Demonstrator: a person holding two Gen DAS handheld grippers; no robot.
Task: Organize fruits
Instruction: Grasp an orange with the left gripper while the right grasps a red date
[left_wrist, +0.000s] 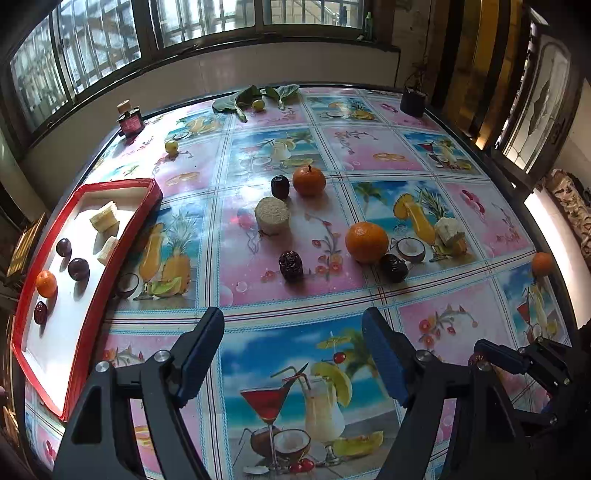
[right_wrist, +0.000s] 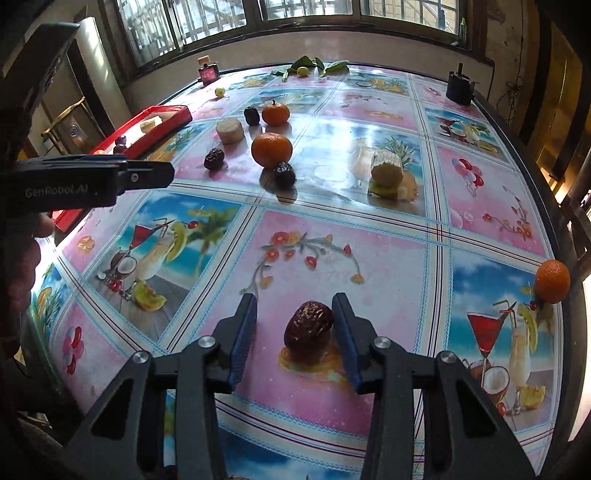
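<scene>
A red-rimmed white tray (left_wrist: 122, 229) at the left holds a small orange (left_wrist: 46, 283), dark plums (left_wrist: 78, 268), a red date and pale fruit pieces. Loose on the table are two oranges (left_wrist: 366, 242) (left_wrist: 309, 180), dates (left_wrist: 290, 265) and a white round piece (left_wrist: 272, 215). My left gripper (left_wrist: 293, 347) is open and empty above the table. My right gripper (right_wrist: 295, 319) is open, with its jaws on either side of a red date (right_wrist: 308, 329) that sits on the table, not touching it. The left gripper also shows in the right wrist view (right_wrist: 162, 175).
The table wears a fruit-print cloth (right_wrist: 332, 258). An orange (right_wrist: 552, 280) sits near the right edge. A small bottle (left_wrist: 130, 120), a dark cup (left_wrist: 413, 100), green leaves with small green fruits (left_wrist: 255, 98) and a cut fruit piece (right_wrist: 386, 171) stand farther back.
</scene>
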